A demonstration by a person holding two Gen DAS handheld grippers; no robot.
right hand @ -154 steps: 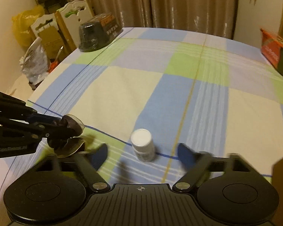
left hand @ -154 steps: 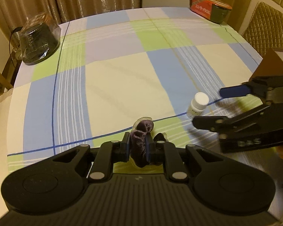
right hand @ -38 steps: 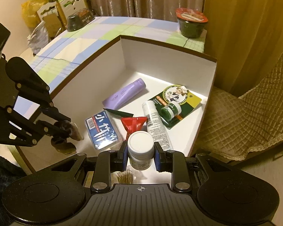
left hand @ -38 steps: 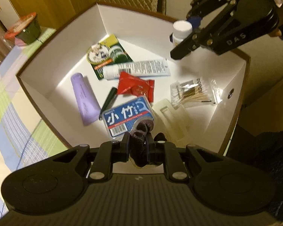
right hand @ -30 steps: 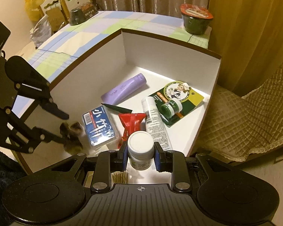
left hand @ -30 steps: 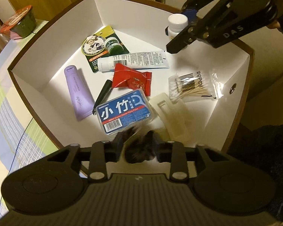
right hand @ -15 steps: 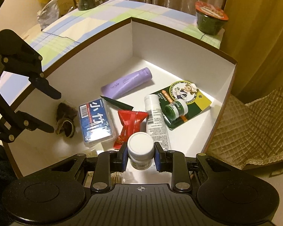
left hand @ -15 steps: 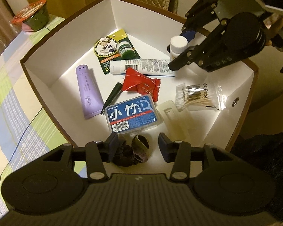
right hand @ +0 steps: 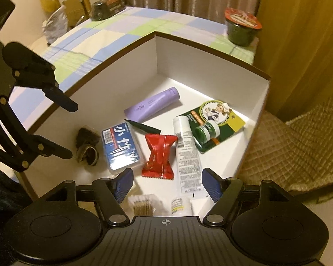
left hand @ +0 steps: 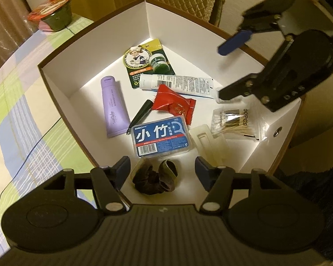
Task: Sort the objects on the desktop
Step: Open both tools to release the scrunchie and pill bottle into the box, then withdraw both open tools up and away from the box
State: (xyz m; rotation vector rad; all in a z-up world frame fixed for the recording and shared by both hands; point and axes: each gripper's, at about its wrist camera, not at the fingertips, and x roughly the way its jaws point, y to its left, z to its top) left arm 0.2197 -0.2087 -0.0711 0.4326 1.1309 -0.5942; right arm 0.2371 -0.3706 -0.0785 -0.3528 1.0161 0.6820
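Observation:
A white box with a brown rim [left hand: 88, 48] [right hand: 211, 62] holds the sorted items. My left gripper [left hand: 162, 171] [right hand: 64, 126] hangs open over its near corner. A dark hair scrunchie [left hand: 155, 179] [right hand: 87, 146] lies loose on the box floor just below it. My right gripper [right hand: 168, 184] [left hand: 228, 66] is open too, with nothing between its fingers. The small white bottle [right hand: 181, 206] lies on the box floor under it, next to a bag of cotton swabs [right hand: 142, 204] [left hand: 235, 122]. In the left wrist view the right gripper hides the bottle.
Also in the box are a purple tube [left hand: 113, 108], a blue floss case [left hand: 161, 136], a red packet [left hand: 174, 105], a white tube [left hand: 177, 84] and a green card with a jar [left hand: 146, 59]. A noodle bowl [right hand: 242, 28] stands on the checked tablecloth [right hand: 122, 28]. A quilted chair [right hand: 299, 144] flanks the box.
Both grippers carried their objects from the table over the box. The left opened and the scrunchie fell in. The right just opened and the white bottle dropped to the floor.

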